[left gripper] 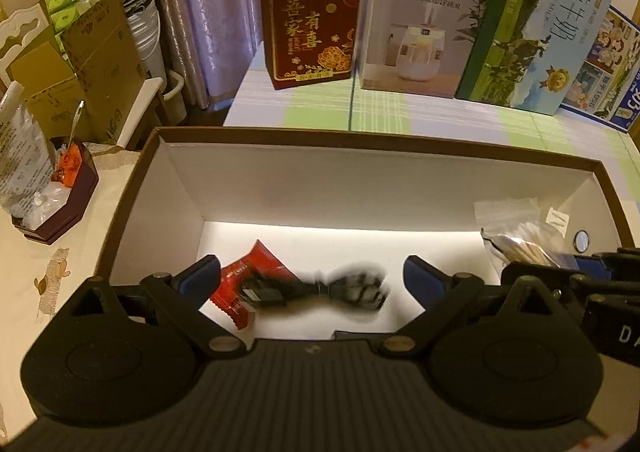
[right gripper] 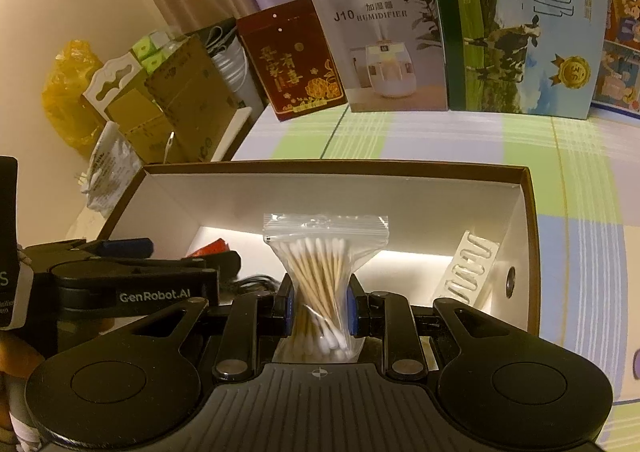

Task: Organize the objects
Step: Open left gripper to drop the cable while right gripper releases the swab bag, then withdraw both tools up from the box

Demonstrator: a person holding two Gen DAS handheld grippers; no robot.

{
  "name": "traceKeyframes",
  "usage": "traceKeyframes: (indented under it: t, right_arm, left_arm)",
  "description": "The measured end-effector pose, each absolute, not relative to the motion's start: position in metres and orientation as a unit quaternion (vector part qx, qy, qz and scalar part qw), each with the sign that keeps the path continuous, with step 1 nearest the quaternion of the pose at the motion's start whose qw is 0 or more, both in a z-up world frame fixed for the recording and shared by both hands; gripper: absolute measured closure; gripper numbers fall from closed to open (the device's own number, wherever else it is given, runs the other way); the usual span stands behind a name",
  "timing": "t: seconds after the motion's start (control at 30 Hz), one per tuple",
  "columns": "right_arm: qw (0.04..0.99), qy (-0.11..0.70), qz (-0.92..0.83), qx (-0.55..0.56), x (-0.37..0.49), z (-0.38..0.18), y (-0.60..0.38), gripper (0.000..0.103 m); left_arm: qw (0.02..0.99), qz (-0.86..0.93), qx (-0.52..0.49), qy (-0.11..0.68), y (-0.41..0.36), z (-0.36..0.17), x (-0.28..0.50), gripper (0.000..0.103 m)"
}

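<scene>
A brown box with a white inside [left gripper: 192,188] [right gripper: 516,204] lies open in front of me. My left gripper [left gripper: 312,276] is open over its near edge. Between and below its fingers a black coiled cable [left gripper: 320,288] shows blurred, lying on or just above the box floor, partly over a red packet [left gripper: 250,272]. My right gripper [right gripper: 320,304] is shut on a clear bag of cotton swabs [right gripper: 320,276], held upright over the box. The bag also shows at the right of the left wrist view [left gripper: 520,240]. A small clear sachet [right gripper: 468,272] leans on the box's right wall.
Upright boxes stand at the back of the checked table: a dark red gift box [left gripper: 312,20], a white humidifier box [left gripper: 420,20] and a milk carton [left gripper: 536,32]. A small dark tray of odds and ends [left gripper: 52,196] and cardboard boxes [left gripper: 96,60] sit at the left.
</scene>
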State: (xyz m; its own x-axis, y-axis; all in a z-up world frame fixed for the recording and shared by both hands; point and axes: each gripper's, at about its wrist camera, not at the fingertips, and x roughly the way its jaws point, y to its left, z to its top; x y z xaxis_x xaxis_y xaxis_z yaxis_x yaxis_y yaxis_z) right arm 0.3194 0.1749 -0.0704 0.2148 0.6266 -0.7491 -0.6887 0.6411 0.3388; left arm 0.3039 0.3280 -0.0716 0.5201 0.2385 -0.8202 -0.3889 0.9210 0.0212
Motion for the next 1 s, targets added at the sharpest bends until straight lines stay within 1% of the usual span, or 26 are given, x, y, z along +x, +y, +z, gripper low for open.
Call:
traceKeyframes:
  t: [0.3,0.37,0.4,0.43,0.5,0.6,0.67,0.73,0.83,1.0]
  right_arm:
    - [0.779,0.46,0.425,-0.034,0.318,-0.07,0.18,0.081]
    - [0.783,0.451,0.427,-0.03,0.318,-0.07,0.182,0.08]
    - [0.785,0.448,0.426,-0.028,0.319,-0.069,0.182,0.073]
    - [0.789,0.444,0.425,-0.024,0.319,-0.069,0.181,0.054]
    - [0.796,0.429,0.427,-0.014,0.318,-0.065,0.178,0.034]
    - [0.799,0.421,0.429,-0.019,0.317,-0.06,0.175,0.033]
    - [0.798,0.42,0.431,-0.022,0.316,-0.057,0.173,0.03]
    - [0.799,0.417,0.433,-0.031,0.313,-0.053,0.169,0.022]
    - [0.801,0.409,0.436,-0.049,0.306,-0.049,0.164,0.014]
    - [0.801,0.4,0.44,-0.071,0.295,-0.044,0.155,0.006]
  left_arm:
    - [0.868,0.183,-0.086,0.454,0.337,-0.065,0.298,0.002]
    - [0.867,0.185,-0.089,0.454,0.339,-0.065,0.296,0.001]
    - [0.866,0.186,-0.09,0.454,0.34,-0.064,0.294,0.001]
    - [0.866,0.187,-0.091,0.455,0.341,-0.064,0.293,0.001]
    - [0.866,0.187,-0.092,0.454,0.341,-0.063,0.29,0.001]
    - [0.866,0.191,-0.093,0.453,0.341,-0.06,0.285,0.001]
    - [0.866,0.192,-0.092,0.452,0.34,-0.058,0.281,0.001]
    - [0.867,0.191,-0.093,0.451,0.339,-0.055,0.277,0.001]
    - [0.869,0.187,-0.095,0.448,0.337,-0.05,0.27,0.001]
    - [0.873,0.181,-0.093,0.444,0.331,-0.041,0.258,0.001]
